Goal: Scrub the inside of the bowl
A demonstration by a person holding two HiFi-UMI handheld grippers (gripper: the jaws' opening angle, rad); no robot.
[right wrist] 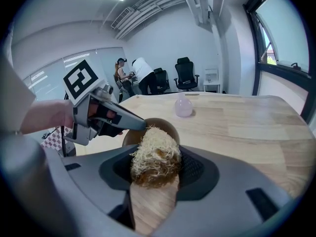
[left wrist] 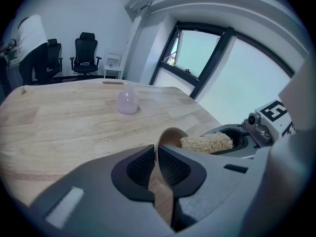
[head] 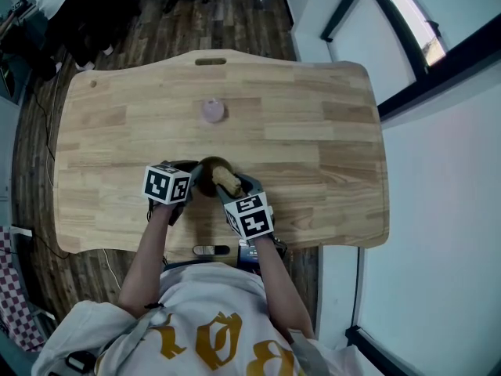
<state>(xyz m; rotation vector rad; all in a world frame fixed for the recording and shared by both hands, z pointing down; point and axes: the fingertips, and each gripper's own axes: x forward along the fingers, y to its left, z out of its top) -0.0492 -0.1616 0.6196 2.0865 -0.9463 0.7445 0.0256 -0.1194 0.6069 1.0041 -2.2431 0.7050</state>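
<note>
Office room: window (left wrist: 207, 58) on the right, chairs (left wrist: 86, 53) at the far end. Wood table (head: 329, 131) is flat and smooth, so I reckon things slide on it. The bowl (head: 210, 167) sits near me, mid-table. It's small and wooden, probably light, stiff and thin-walled. My left claw (left wrist: 156, 149) pinches its rim, the sensible hold. My right claw (right wrist: 157, 157) is clamped on a loofah pad (right wrist: 154, 147), soft and springy, over the bowl's mouth.

The scrubber (right wrist: 154, 157) is rough fibre, the bowl (right wrist: 167, 124) smooth brown wood, the table (head: 313, 131) matt pale wood.
</note>
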